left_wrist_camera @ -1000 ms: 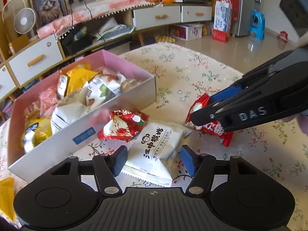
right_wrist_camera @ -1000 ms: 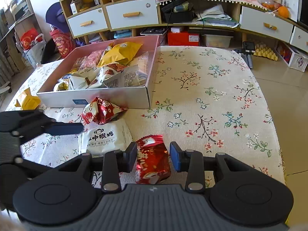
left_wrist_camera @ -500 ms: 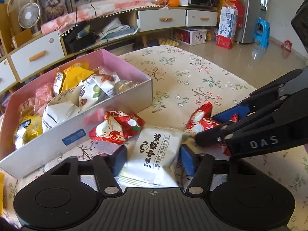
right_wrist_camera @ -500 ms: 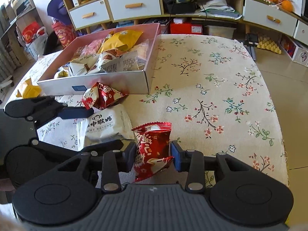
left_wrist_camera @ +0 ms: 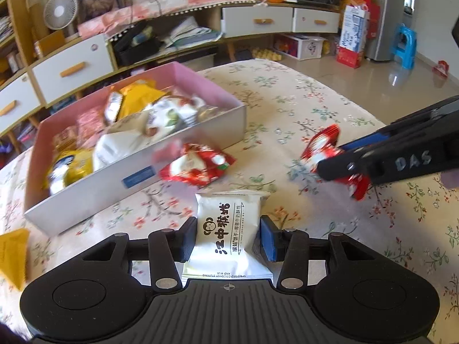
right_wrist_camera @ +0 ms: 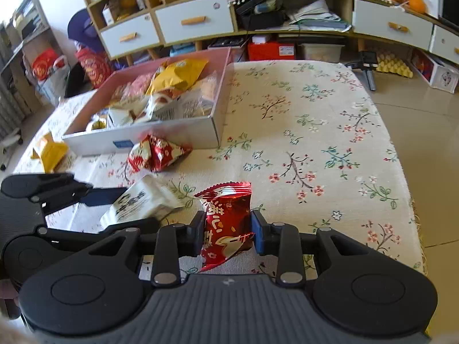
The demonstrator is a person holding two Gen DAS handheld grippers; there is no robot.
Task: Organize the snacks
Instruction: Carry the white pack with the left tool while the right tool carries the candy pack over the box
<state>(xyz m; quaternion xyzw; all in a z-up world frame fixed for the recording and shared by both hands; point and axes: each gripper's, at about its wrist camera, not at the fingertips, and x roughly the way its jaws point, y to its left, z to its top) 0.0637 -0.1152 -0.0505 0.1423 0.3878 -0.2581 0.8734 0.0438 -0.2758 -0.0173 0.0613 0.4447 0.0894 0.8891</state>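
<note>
The left hand-held gripper (left_wrist_camera: 228,239) was clamped on a white snack packet (left_wrist_camera: 228,229), its jaws having just been closing, and both pads pressed the packet's sides. In the right wrist view that packet (right_wrist_camera: 140,200) tilted above the flowered cloth of the table (right_wrist_camera: 315,132), with the left hand-held gripper (right_wrist_camera: 114,203) reaching in from the left edge.

The right hand-held gripper (right_wrist_camera: 228,233) was clenched on a red foil packet (right_wrist_camera: 226,223), its jaws having just been closing a little further, and the packet stood upright between the pads with its crimped top above them. Seen from the left wrist, the same red foil packet (left_wrist_camera: 324,149) stuck out from the dark fingers of the right hand-held gripper (left_wrist_camera: 338,163) at the right side, clear of the cloth.

A second red packet (left_wrist_camera: 198,166) lay on the table just in front of the near wall of the pink box (left_wrist_camera: 183,71), close to the blue label on that wall. The box held a heap of snacks: yellow, white and pink packets piled together. A yellow packet (right_wrist_camera: 50,152) lay on the table outside the box, near its left corner in the right wrist view.
</note>
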